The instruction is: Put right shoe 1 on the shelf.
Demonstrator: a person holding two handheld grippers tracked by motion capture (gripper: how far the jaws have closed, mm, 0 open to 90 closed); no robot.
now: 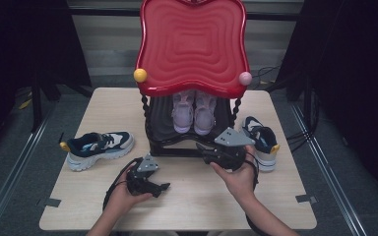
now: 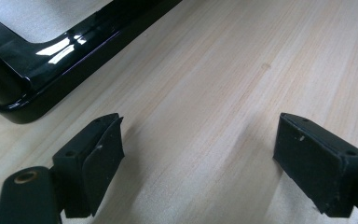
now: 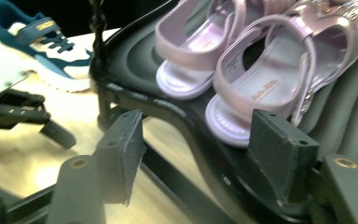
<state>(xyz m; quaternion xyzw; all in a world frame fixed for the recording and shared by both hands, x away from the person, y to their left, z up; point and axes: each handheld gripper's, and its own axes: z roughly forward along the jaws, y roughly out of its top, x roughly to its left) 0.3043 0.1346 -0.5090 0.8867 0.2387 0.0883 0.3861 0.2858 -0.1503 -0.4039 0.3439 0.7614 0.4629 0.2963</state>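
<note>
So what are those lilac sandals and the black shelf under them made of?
The lilac sandals look like glossy synthetic leather or plastic: their straps have a pearly sheen. The black shelf seems moulded plastic or lacquered, with bright reflections on its rim. The table shows pale wood grain, perhaps laminate.
</note>
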